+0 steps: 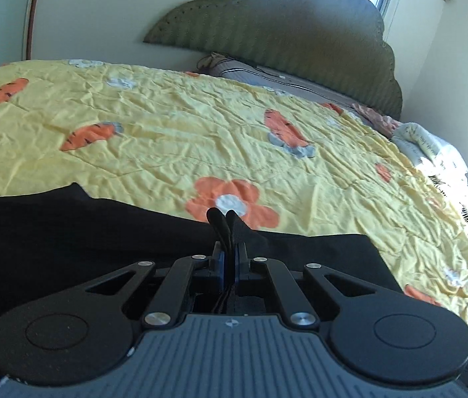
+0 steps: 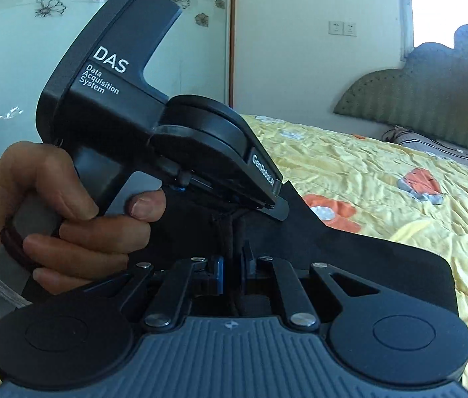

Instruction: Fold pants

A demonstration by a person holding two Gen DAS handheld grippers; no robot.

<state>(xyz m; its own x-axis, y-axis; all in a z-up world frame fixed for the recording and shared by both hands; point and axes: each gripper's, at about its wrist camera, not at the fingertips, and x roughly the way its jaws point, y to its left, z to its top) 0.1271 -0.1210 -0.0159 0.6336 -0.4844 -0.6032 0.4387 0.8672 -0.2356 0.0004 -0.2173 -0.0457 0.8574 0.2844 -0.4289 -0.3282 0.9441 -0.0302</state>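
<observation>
The black pants (image 1: 68, 232) lie on the yellow floral bedspread (image 1: 167, 132) and fill the near part of the left wrist view. My left gripper (image 1: 224, 215) is shut on a raised fold of the pants' edge. In the right wrist view the pants (image 2: 366, 255) spread under and ahead of my right gripper (image 2: 234, 229), which is shut on a bunch of the black cloth. The left gripper's body (image 2: 167, 126), held by a hand (image 2: 61, 215), is just in front of the right one and its fingertips pinch the same edge.
A green padded headboard (image 1: 283, 33) stands at the far end of the bed with pillows (image 1: 250, 73) below it. Crumpled white bedding (image 1: 433, 152) lies at the right edge. A glass door with flower prints (image 2: 35, 33) is at the left.
</observation>
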